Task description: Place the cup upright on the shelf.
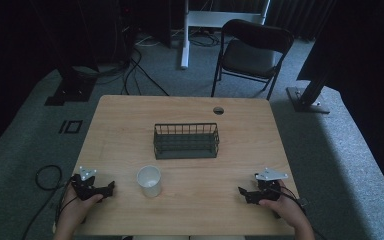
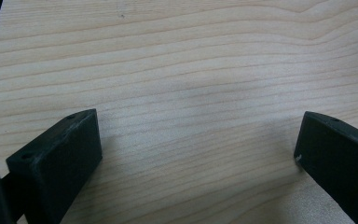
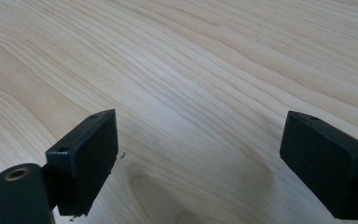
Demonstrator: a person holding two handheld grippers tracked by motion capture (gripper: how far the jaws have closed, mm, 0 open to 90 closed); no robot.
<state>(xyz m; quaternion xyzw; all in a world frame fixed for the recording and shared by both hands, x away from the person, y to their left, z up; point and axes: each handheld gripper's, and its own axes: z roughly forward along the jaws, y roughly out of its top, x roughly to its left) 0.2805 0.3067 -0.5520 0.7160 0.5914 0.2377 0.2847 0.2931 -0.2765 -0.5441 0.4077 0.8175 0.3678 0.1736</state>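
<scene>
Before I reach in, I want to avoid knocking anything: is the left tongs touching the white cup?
Apart. The high view shows bare table between the left tongs and the cup.

My table (image 1: 190,210) is pale wood with a clear grain and a small round hole near its far edge. At its middle stands a dark wire basket (image 1: 186,141). Nearer me and left of centre stands a white cup (image 1: 149,180), upright and apart from the basket.
</scene>
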